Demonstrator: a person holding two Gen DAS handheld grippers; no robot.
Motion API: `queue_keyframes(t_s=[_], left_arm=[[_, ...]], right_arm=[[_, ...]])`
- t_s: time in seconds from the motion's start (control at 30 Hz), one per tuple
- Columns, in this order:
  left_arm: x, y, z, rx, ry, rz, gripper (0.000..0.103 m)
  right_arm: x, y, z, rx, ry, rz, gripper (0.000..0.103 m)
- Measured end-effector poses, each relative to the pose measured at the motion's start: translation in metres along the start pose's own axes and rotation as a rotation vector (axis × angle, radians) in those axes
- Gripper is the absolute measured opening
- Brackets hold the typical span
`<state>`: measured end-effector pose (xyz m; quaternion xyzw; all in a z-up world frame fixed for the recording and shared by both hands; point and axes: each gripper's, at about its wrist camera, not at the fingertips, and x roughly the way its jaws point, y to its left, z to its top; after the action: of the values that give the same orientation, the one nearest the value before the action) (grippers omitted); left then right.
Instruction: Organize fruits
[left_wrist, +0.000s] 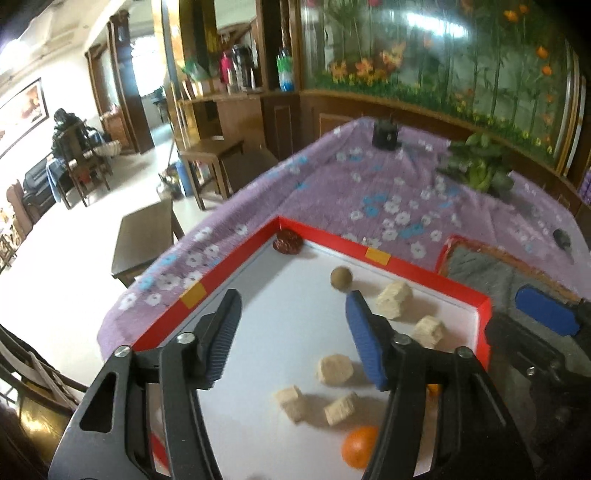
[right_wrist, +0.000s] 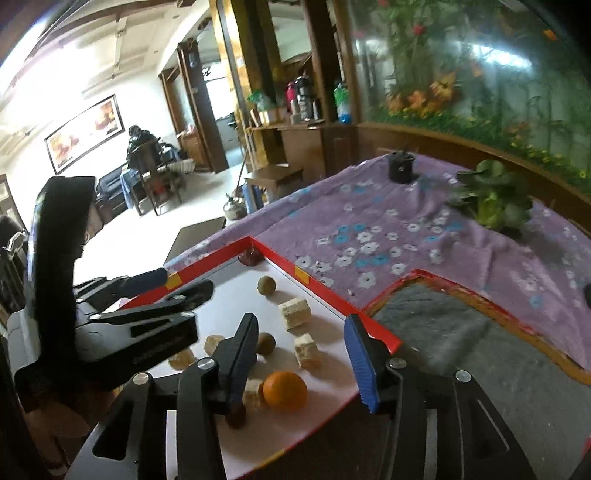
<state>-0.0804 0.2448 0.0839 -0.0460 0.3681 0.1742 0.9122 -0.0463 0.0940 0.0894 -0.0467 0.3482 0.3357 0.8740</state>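
Two grippers over the red-rimmed white tray (left_wrist: 236, 273), both pointing down at it, nothing between the jaws. Left gripper (left_wrist: 291, 332): jaws spread wide, empty, above the tray's left half. Right gripper (right_wrist: 301, 354): jaws partly spread, empty, over the near right corner. Orange (right_wrist: 285, 390) sits on the tray floor near the near edge, just below the right gripper's gap, touching a beige block (right_wrist: 254, 394). More beige blocks (left_wrist: 394, 300) scattered mid-tray. Small brown round fruit (left_wrist: 341, 276) lies toward the far side; a second one (right_wrist: 265, 344) mid-tray. Dark red fruit (left_wrist: 288, 242) in the far corner. Tray on purple floral cloth (left_wrist: 369, 192); grey-lined second tray (right_wrist: 461, 332) to the right.
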Motion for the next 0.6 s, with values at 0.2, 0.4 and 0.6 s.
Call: queue_keyframes(t_s=[0.2,0.4,0.6], left_arm=[[-0.034,0.0,-0.01,-0.008,-0.061,-0.004,0.071],[-0.059,0.002,-0.023,-0.014,-0.113,0.02,0.071],[-0.071,0.005,-0.028,-0.034,-0.123,0.017,0.071]], right_arm=[[-0.025,0.008,-0.017,0.021,-0.045,0.013,0.05],[-0.039,0.014,-0.03,0.02,-0.055,0.011,0.051],[-0.05,0.022,-0.038,0.003,-0.059,0.009,0.051]])
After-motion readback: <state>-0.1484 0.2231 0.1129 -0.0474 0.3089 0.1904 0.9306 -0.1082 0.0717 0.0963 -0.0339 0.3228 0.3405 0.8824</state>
